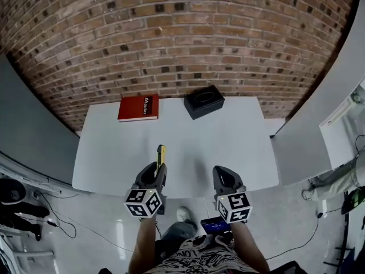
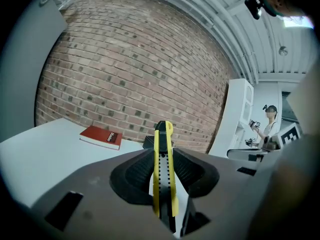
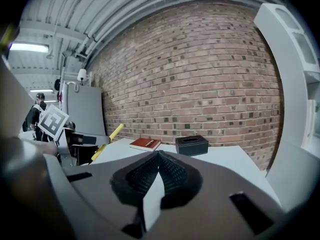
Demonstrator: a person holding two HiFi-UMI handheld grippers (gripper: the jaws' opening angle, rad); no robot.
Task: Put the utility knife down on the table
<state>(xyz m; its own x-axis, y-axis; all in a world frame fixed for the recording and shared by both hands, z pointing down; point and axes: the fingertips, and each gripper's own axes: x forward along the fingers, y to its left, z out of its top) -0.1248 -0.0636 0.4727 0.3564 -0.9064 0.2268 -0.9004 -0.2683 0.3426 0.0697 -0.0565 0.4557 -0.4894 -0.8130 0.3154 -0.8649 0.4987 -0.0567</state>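
Lower centre of the head view: left gripper (image 1: 158, 173) fingers pinch the yellow utility knife (image 1: 161, 154) over the white tabletop's (image 1: 239, 147) near edge; right gripper (image 1: 221, 174) fingers pressed together, empty.

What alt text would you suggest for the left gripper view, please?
The left gripper holds a yellow utility knife between its shut jaws, pointing away from the camera. Beyond are a white table with a red book on it, and a brick wall.
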